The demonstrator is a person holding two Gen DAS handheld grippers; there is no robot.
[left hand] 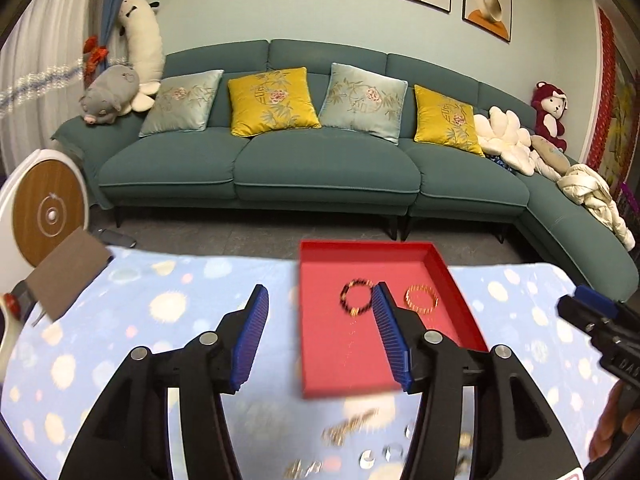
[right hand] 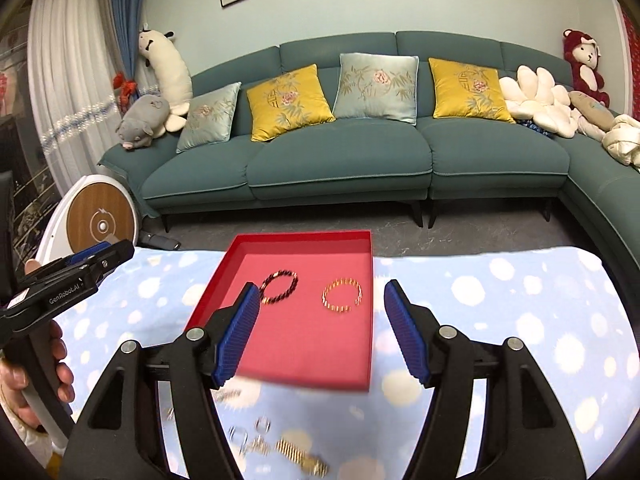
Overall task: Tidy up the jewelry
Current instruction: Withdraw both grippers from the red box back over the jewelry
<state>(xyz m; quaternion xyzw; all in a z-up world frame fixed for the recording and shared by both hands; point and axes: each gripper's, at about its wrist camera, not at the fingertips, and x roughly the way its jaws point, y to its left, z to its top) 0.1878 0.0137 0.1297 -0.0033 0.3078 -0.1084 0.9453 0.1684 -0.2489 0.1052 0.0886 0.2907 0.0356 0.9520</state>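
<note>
A red tray (left hand: 352,364) (right hand: 304,344) lies on the blue spotted cloth, near its far edge. Inside it are a dark beaded bracelet (left hand: 355,298) (right hand: 280,287) and, to its right, a gold bracelet (left hand: 422,298) (right hand: 343,295). Loose gold pieces (left hand: 348,428) (right hand: 298,454) and small rings (left hand: 392,452) (right hand: 262,424) are scattered, blurred, on the cloth in front of the tray. My left gripper (left hand: 320,288) hovers open over the tray's left side, with nothing between its pads. My right gripper (right hand: 322,285) hangs open above the tray's right part, also empty.
A brown flat card (left hand: 68,272) lies at the cloth's far left corner. Beyond the table stand a round white and wood device (left hand: 48,216) (right hand: 102,224) and a teal sofa (left hand: 320,168). A hand (right hand: 60,364) grips the left gripper's handle.
</note>
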